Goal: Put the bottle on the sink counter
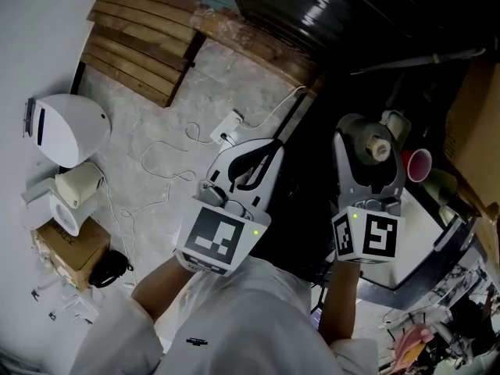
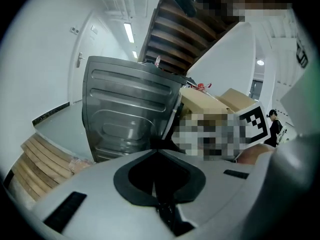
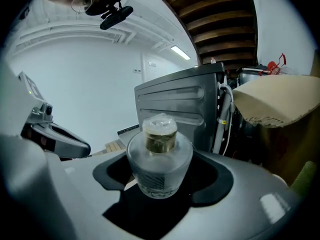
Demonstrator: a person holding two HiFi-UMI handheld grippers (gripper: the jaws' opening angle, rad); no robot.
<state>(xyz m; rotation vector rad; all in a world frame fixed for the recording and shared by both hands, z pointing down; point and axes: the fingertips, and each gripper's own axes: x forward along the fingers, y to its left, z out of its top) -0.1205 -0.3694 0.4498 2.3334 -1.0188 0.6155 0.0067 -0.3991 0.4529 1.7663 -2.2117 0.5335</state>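
Observation:
A small round glass bottle (image 3: pixel 160 159) with a gold collar and a clear cap stands upright between the jaws of my right gripper (image 3: pixel 160 186), which is shut on its body. In the head view the bottle (image 1: pixel 377 148) shows at the tip of the right gripper (image 1: pixel 367 151), held in the air at the right. My left gripper (image 1: pixel 251 161) hangs beside it with its jaws together and nothing in them; its tips (image 2: pixel 156 151) meet in the left gripper view. I cannot make out a sink counter for certain.
A grey ribbed metal panel (image 2: pixel 130 109) stands ahead of both grippers. Wooden slats (image 1: pixel 141 41), a white appliance (image 1: pixel 66 127), a cardboard box (image 1: pixel 70 244) and loose cables (image 1: pixel 168 170) lie on the pale floor. A pink cup (image 1: pixel 419 165) and a white surface (image 1: pixel 422 237) are at right.

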